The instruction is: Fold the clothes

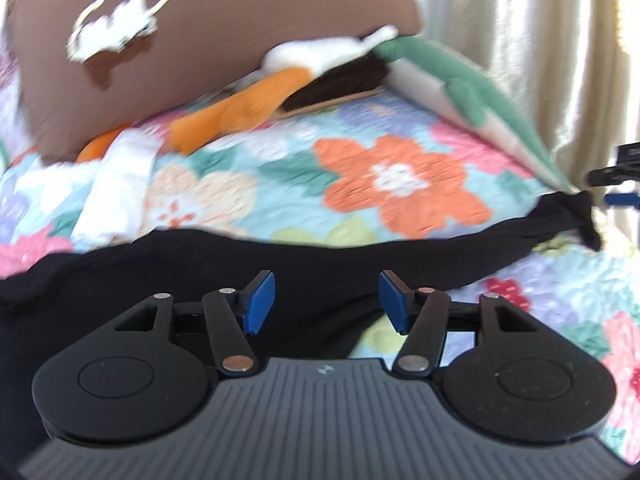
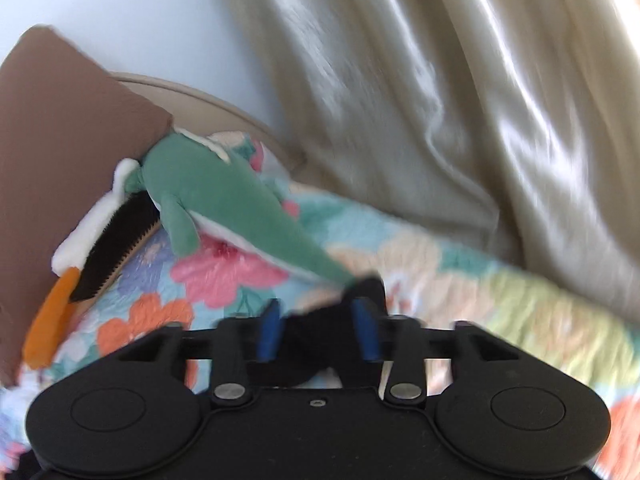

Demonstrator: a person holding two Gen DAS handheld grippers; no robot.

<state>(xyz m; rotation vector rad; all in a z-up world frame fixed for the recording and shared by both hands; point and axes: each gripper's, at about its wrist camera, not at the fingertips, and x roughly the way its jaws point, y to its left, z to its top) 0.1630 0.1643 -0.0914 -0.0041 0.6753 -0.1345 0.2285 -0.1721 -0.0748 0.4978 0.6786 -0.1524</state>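
Observation:
A black garment (image 1: 280, 264) lies in a long band across the floral quilt (image 1: 400, 184). Its right end (image 1: 586, 216) is bunched into a point. My left gripper (image 1: 326, 300) hovers over the middle of the garment, open, with nothing between its blue pads (image 1: 260, 300). In the blurred right wrist view, my right gripper (image 2: 320, 332) stands at that bunched end. Its blue pads (image 2: 270, 332) are apart, with black cloth (image 2: 316, 328) lying between them. From the left wrist view, part of the right gripper (image 1: 618, 176) shows at the right edge.
A brown pillow (image 1: 224, 40) leans at the head of the bed. Beside it lie a green plush toy (image 2: 240, 216), an orange and white plush (image 1: 248, 108) and a white cloth (image 1: 116, 188). Cream curtains (image 2: 440, 120) hang along the bed's far side.

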